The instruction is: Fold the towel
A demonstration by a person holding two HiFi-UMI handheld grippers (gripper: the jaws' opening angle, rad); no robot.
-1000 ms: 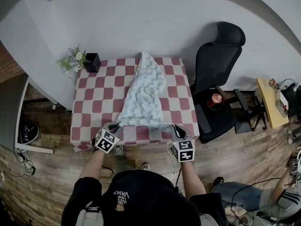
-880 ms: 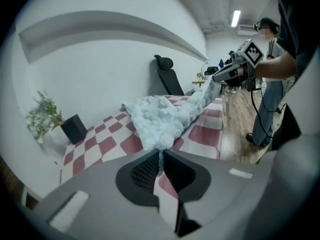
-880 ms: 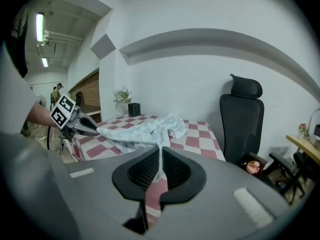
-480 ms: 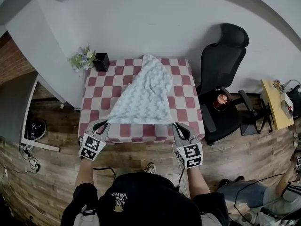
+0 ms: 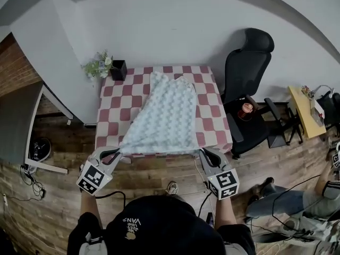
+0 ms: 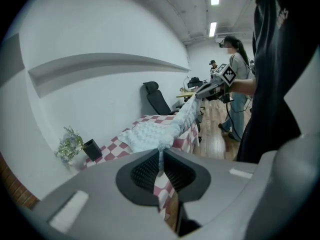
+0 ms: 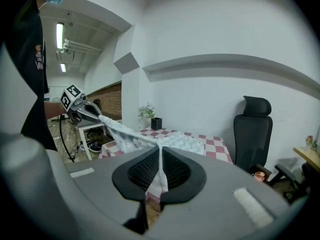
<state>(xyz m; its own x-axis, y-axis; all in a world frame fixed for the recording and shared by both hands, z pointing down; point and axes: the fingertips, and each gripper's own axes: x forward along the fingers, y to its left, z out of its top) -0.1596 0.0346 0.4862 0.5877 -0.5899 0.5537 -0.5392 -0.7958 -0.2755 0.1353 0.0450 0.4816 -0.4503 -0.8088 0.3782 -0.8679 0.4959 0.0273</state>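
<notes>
— Left gripper (image 5: pixel 118 152) and right gripper (image 5: pixel 204 152), one in each hand of a person in black, each pinch a near corner of the pale blue towel (image 5: pixel 167 116). Both pairs of jaws are pressed together on the fabric.

— Where does the towel sit?

— Its near edge is stretched taut between the two grippers, held up just off the near edge of the table (image 5: pixel 215 121). The rest slopes down onto the red-and-white checked top, and its far end lies bunched close to the far edge, about midway along.

— Anything else on the table?

— A black pot (image 5: pixel 119 69) stands at the far left corner, clear of the towel, with pale flowers (image 5: pixel 98 66) beside it.

— And the room?

— A white wall (image 5: pixel 170 25) runs behind the table, and brick (image 5: pixel 16 62) shows at the left. The floor (image 5: pixel 159 169) is wood plank. A black office chair (image 5: pixel 247 73) stands just beside the table's right edge, with a small yellow side table (image 5: pixel 303 113) farther right. Part of a second person (image 5: pixel 324 195) shows at the lower right.
</notes>
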